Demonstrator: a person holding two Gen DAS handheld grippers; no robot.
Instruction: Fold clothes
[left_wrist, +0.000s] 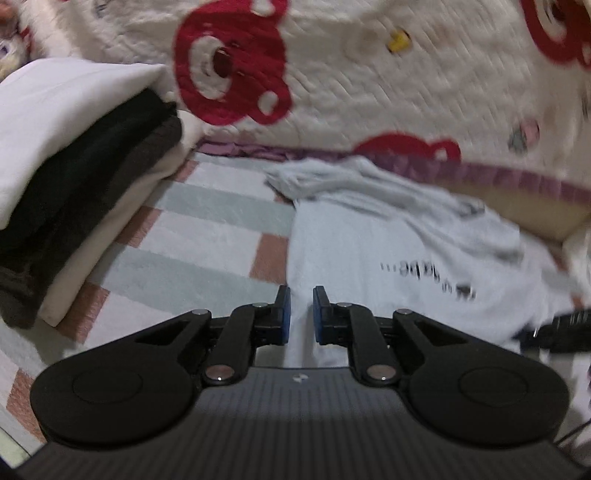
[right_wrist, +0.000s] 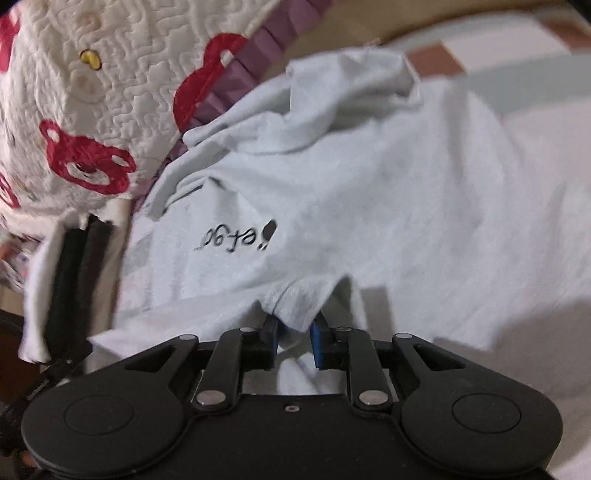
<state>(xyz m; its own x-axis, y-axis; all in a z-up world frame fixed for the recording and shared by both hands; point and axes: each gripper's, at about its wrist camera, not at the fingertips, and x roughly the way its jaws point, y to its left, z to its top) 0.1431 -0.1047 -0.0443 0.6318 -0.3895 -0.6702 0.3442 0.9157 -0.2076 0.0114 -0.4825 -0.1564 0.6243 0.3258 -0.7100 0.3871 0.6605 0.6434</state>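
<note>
Soft matt cloth pale T-shirt (right_wrist: 388, 192); quilted, stitched white bedspread (left_wrist: 424, 92); flat-woven checked rug (left_wrist: 207, 236); matt black plastic right gripper (right_wrist: 293, 332)

In the left wrist view, the checked rug (left_wrist: 207, 236) lies bare through the middle of the frame, an open lane between the stack of folded clothes (left_wrist: 74, 177) filling the left side and the pale T-shirt (left_wrist: 388, 251) spread at centre right. Across the whole top, the quilted bedspread (left_wrist: 369, 92) hangs as a wall, closing that way. In the right wrist view, the T-shirt covers most of the frame, with bare rug only at upper right and the bedspread blocking upper left.
</note>
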